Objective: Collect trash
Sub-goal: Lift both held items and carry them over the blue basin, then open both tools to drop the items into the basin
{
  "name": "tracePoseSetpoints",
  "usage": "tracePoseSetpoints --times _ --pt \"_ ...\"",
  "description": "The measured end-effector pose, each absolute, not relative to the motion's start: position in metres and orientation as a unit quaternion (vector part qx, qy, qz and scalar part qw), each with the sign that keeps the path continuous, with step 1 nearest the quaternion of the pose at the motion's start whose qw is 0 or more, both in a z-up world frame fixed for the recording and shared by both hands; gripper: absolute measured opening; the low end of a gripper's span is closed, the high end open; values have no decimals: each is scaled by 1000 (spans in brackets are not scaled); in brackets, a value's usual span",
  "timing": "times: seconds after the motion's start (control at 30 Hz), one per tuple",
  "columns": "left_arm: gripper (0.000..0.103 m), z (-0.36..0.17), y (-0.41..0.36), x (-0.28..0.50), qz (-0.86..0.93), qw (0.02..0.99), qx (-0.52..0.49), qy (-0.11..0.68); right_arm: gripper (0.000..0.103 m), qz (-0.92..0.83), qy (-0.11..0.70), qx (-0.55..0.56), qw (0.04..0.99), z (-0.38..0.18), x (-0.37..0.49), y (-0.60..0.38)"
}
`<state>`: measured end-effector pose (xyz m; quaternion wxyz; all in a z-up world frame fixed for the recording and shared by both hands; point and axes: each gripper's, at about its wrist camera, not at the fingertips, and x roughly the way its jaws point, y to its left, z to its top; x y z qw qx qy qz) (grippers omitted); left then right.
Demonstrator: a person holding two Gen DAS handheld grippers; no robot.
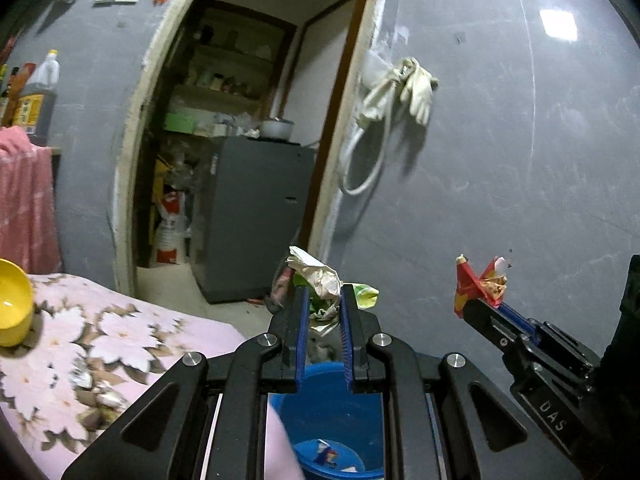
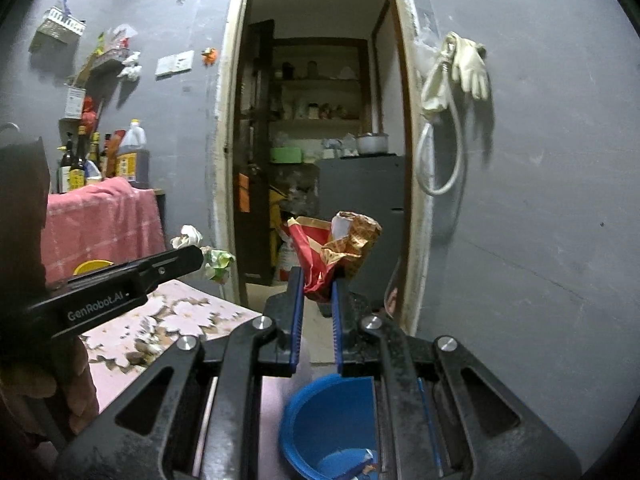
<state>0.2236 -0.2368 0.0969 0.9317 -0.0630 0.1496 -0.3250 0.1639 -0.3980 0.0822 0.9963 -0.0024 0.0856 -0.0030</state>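
Below us stands the blue bucket [image 1: 332, 412], its mouth showing between the fingers in both wrist views, with a few scraps already lying at its bottom. The table with the flowered cloth [image 1: 120, 344] sits just to its left, and the yellow bowl [image 1: 12, 308] rests on it at the far edge.

The biggest risk we see is a miss. Both pieces of trash are light and crumpled, and neither seems to hang squarely over the bucket's mouth; released from here, they could drift and land on the floor or on the cloth. The rim also lies close to the table's edge, so a drop too far left would catch the cloth. A lesser worry is that a wrapper clings to the blue pads instead of falling.

Our left gripper [image 1: 323, 296] has its jaws drawn close, pinching a wad of whitish paper [image 1: 316, 272] with a green scrap tucked in it; most of the wad stands above the fingertips.

Our right gripper [image 2: 315, 286] has its jaws nearly together, clamping the lower corner of a red and gold wrapper [image 2: 332, 248], the rest flaring upward. The two grippers hang near each other, apart.
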Motion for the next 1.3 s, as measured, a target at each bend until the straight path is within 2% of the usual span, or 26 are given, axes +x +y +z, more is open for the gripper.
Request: tracePoseSetpoints --times 0.43,0.87,1.0,1.1,1.3 --pt "12 43 -298 262 -331 910 -22 249 42 -23 163 39 986 22 195 -444" --pt "13 -10 -328 295 -322 883 2 342 42 -30 241 71 968 -24 221 -467" --pt "23 -22 -335 304 -317 874 11 369 44 -35 254 79 963 -30 226 -472" --pt "30 -28 -335 305 -317 870 5 378 53 -40 258 86 961 -33 226 -476" --pt "31 -30 -330 305 -311 873 4 376 56 -45 257 91 961 -32 227 -478"
